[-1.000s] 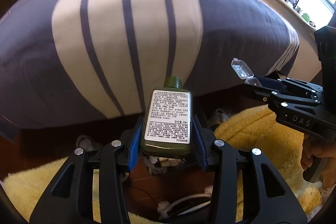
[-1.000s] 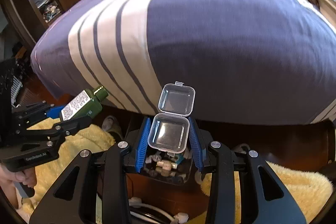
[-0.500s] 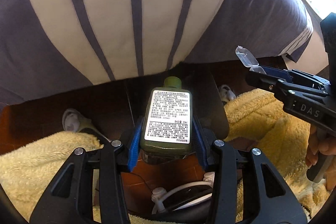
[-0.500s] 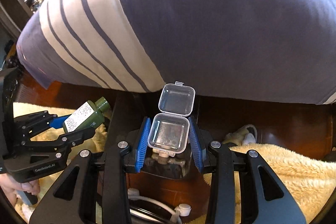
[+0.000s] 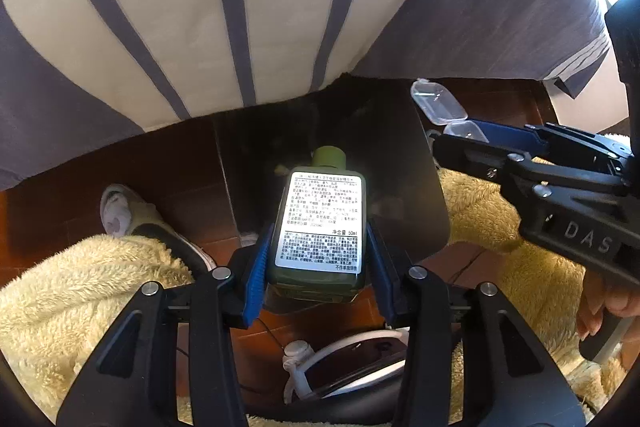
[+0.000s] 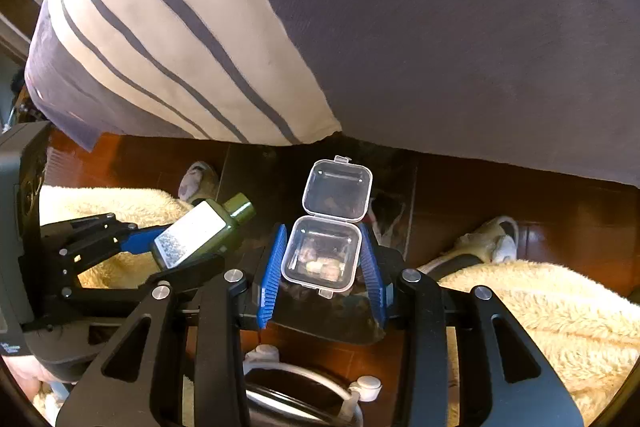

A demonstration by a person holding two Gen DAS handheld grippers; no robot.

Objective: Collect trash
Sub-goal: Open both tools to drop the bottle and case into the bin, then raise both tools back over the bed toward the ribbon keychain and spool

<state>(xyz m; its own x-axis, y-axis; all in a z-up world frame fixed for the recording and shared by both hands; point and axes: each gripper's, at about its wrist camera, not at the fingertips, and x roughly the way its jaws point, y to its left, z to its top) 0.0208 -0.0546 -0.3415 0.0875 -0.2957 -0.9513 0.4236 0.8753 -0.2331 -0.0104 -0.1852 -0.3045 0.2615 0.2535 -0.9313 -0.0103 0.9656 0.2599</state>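
Gripping green bottle [image 5: 320,227]; label print illegible.

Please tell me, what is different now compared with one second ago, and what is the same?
Both grippers tilted downward: the striped bed cover slid up in both views, and a dark bin and the floor now fill the middle. Nothing was released. The left gripper still grips the green bottle; the right gripper still holds the clear plastic box, lid open.

Reddish-brown floor [image 5: 168,187]; dark bin [image 5: 360,131] and shoe [image 5: 116,211] on it.
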